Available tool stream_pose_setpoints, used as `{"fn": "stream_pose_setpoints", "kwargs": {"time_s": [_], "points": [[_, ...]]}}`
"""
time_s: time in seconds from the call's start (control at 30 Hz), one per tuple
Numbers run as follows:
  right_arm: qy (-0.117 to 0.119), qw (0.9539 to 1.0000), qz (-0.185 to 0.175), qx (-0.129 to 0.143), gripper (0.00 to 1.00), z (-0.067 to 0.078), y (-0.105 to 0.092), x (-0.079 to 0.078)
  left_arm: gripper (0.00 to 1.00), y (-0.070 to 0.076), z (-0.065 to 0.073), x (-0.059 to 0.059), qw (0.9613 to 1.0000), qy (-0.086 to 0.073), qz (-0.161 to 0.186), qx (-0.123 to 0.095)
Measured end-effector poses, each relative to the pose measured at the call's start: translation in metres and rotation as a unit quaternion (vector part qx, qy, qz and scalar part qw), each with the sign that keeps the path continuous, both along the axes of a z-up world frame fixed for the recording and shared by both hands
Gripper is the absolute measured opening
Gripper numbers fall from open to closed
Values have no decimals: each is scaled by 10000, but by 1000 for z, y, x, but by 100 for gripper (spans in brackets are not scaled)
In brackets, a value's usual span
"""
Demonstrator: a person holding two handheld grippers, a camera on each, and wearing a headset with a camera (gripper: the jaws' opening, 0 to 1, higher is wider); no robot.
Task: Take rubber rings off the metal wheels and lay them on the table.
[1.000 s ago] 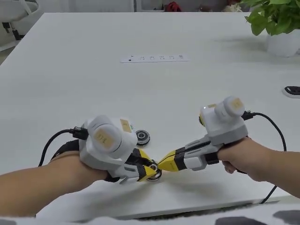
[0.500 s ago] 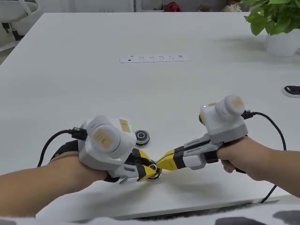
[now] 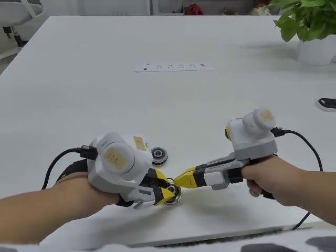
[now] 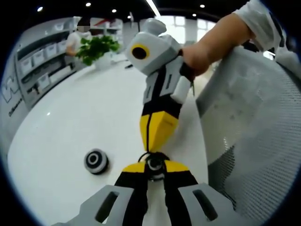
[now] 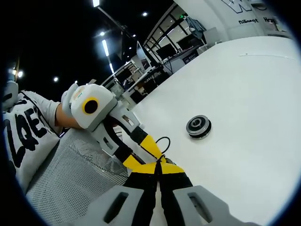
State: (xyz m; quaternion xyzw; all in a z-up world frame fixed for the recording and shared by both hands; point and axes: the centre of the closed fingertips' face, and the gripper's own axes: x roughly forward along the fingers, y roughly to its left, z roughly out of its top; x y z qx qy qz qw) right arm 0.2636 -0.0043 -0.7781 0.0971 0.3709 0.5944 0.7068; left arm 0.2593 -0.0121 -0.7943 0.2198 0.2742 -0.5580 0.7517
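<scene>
Left gripper (image 4: 154, 166) — tight on wheel (image 4: 154, 162) (metal)

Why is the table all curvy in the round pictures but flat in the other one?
Left gripper view: the fisheye lens bows the white table into a curve. Right gripper view: same bending, bright lamps on a dark ceiling. Head view: the table looks flat, evenly lit, soft shadow under the right claw.

White table (image 3: 105, 79), one metal wheel (image 3: 158, 154) lying flat, power strip (image 3: 174, 66) farther back, potted plant (image 3: 317, 50) far right
</scene>
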Motion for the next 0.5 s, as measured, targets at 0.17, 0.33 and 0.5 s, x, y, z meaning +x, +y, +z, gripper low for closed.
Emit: {"fn": "stream_pose_setpoints", "kwargs": {"time_s": [0.17,0.33,0.5], "points": [[-42,9999,61,-77,0,-3,-1,-1,12,0,0,0,10000,-2,6,8],[-57,9999,73,-107,0,-5,-3,-1,12,0,0,0,10000,10,22,3],[-88,9998,107,-150,0,-6,-4,-2,13,0,0,-1,10000,-14,-18,8]]}}
